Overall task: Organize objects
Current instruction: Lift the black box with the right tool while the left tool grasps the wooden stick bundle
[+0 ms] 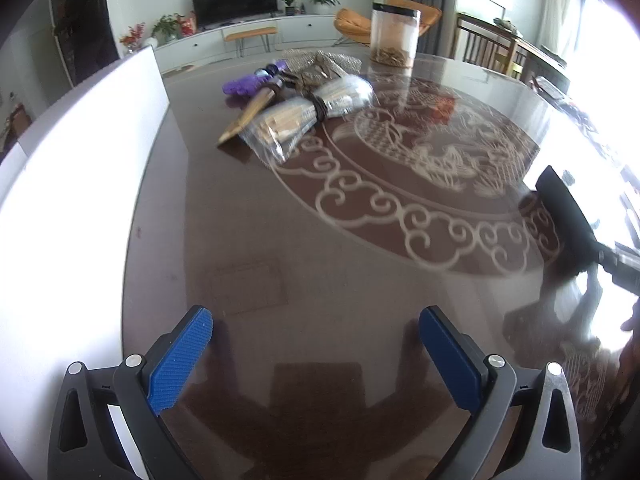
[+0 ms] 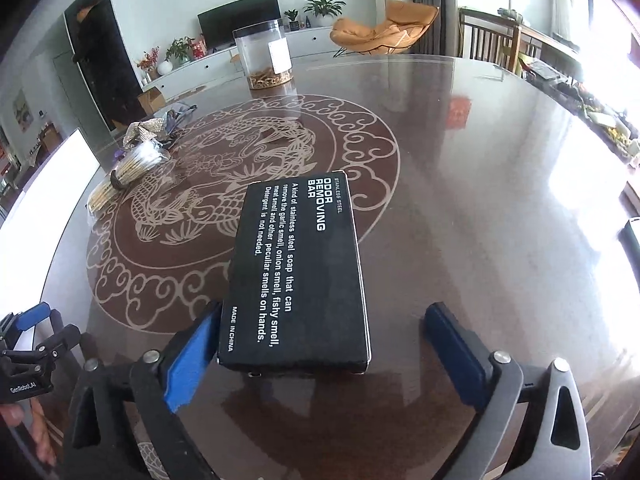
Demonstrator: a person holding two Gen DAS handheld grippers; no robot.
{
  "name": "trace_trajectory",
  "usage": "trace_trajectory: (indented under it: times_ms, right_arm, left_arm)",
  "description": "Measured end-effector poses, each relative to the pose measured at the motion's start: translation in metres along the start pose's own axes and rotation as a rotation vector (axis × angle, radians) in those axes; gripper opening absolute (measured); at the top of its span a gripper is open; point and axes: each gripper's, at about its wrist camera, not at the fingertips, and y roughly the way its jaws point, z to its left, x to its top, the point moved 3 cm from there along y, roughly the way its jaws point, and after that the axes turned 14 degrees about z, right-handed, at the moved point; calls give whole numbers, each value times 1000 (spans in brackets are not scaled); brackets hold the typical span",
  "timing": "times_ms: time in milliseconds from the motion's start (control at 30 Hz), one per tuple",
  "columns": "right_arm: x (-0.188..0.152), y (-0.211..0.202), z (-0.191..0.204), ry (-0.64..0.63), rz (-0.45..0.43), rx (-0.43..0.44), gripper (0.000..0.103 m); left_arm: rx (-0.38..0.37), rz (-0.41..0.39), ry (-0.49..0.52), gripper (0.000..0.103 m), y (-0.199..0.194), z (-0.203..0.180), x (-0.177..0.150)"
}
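Fingers of both grippers spread wide, black box (image 2: 298, 272) between the right gripper (image 2: 320, 352) pair, unpressed; jar (image 2: 264, 54), bagged sticks (image 1: 308, 116) beyond.

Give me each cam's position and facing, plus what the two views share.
Left wrist: rides the left gripper, angled down across the table toward the bagged stick bundle and jar; its open blue fingers show.
Right wrist: rides the right gripper, angled down over the black box lying between its open fingers; the left gripper and a fingertip show at the lower left edge.
Shared: table, jar, bundle, box, TV wall.
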Motion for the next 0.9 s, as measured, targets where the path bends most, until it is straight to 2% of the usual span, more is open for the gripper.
trace_trajectory:
  times_ms: [67, 133, 233, 300, 367, 433, 567, 600, 633, 667, 700, 733, 800, 900]
  right_arm:
    - [0, 2, 3, -12, 6, -14, 103]
    - [0, 5, 7, -30, 16, -46, 103]
    - [1, 8, 11, -47, 27, -80, 103]
    - [1, 8, 12, -53, 26, -78, 103]
    - [0, 9, 12, -54, 26, -79, 103]
    - [0, 8, 12, -54, 26, -78, 103]
    - [1, 9, 12, -55, 27, -79, 103]
    - [0, 8, 12, -54, 27, -79, 103]
    - [1, 8, 12, -54, 27, -79, 103]
    - [1, 8, 12, -55, 26, -79, 103]
    - [1, 9, 12, -55, 27, -79, 103]
    - [0, 8, 12, -56, 27, -79, 103]
    - [1, 9, 12, -58, 28, -83, 103]
    - [1, 9, 12, -58, 29, -82, 103]
  left_arm:
    - [-21, -41, -12, 103, -15, -5, 19]
    - [3, -90, -2, 103, -30, -12, 52]
    - [68, -92, 47, 103, -28, -22, 104]
    - [57, -99, 65, 103, -19, -24, 131]
    - [42, -72, 105, 103, -1, -24, 156]
    - [68, -29, 139, 103, 20, -25, 171]
    - [115, 48, 212, 103, 54, -28, 174]
    - [112, 49, 226, 90, 56, -30, 171]
    - [78, 16, 231, 65, 51, -30, 167]
    - [96, 10, 232, 54, 49, -31, 165]
    - [100, 10, 231, 36, 47, -32, 162]
    - [88, 22, 224, 30, 44, -33, 155]
    - [67, 23, 199, 30, 36, -34, 140]
    - [6, 34, 113, 30, 20, -33, 97]
